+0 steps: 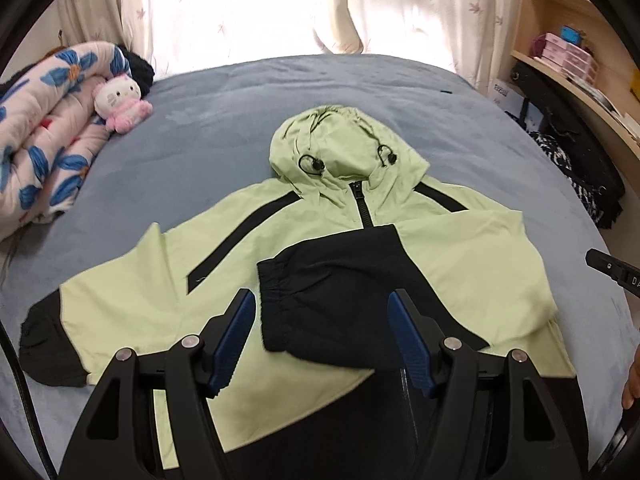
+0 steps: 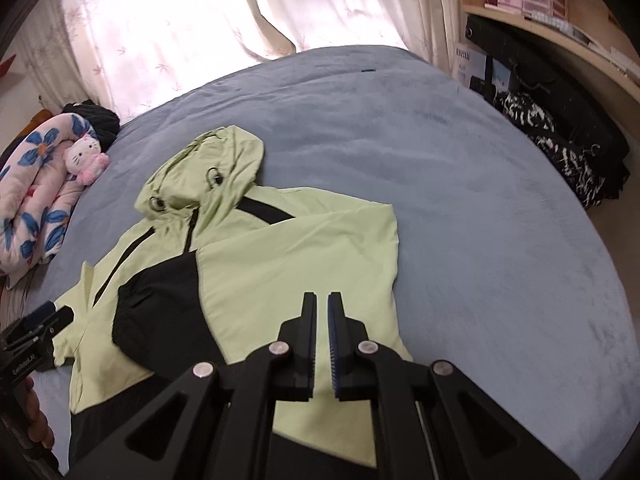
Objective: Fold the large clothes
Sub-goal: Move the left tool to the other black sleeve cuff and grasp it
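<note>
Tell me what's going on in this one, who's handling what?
A person holding a gripper in each hand is folding a light green and black hooded jacket spread face up on a blue-grey bed. One sleeve, with its black cuff, is already folded across the chest; the other sleeve lies stretched out to the side. The left gripper is open above the jacket with nothing between its fingers. The right gripper is shut and empty. Neither touches the fabric.
</note>
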Demonstrator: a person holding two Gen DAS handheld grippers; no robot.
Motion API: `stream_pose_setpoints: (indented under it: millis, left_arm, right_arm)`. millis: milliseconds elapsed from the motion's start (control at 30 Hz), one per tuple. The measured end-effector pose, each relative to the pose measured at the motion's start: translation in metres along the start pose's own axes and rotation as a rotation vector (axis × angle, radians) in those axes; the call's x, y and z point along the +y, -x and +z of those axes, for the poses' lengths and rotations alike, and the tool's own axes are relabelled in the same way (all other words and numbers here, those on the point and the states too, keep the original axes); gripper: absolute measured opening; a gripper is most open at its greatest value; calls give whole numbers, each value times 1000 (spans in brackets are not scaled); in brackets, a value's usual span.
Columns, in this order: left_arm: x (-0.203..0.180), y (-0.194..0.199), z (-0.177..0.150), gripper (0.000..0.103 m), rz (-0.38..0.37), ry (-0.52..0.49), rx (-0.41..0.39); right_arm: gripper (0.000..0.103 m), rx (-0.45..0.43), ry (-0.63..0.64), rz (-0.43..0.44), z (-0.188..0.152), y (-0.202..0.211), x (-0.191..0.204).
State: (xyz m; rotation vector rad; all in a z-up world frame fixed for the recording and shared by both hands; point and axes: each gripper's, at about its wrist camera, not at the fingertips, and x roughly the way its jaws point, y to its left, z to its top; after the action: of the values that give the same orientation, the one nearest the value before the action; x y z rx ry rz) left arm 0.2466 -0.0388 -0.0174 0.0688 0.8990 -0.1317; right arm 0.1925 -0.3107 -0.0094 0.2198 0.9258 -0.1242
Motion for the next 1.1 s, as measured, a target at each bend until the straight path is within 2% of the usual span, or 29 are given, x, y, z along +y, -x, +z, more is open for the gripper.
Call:
stream_pose_setpoints:
  millis: [267, 333, 400, 467, 567, 667, 833, 933, 1100]
  left_arm:
    - [21, 60, -26, 71, -17, 13, -27]
    - [33, 73, -35, 71, -11, 18, -29]
    - [49, 89, -46, 71, 4, 24, -32]
    - [65, 105, -54, 71, 15, 33, -39]
    - [89, 127, -65, 71, 38, 41, -52]
    - [119, 149, -77, 73, 70, 54, -68]
    - [188, 173, -94, 75, 106, 135, -87]
    - [232, 177, -106, 76, 125, 202, -92]
    - [306, 160, -129, 76, 139, 330, -69]
  right_arm:
    - [7, -62, 125, -49, -37, 56, 49]
    - [15, -71, 132, -15, -46, 69, 63]
    - [32, -97, 139, 3, -56, 82, 79]
    - [39, -119, 144, 32, -65, 93, 96]
    - [40, -94, 182, 79, -76, 102, 128]
    - [43, -93, 228, 97, -87, 108, 160]
    - [45, -90, 312, 157, -101, 110, 221]
    - [45, -103, 359, 145, -107, 103, 254]
    - [45, -62, 368, 166, -117, 72, 298]
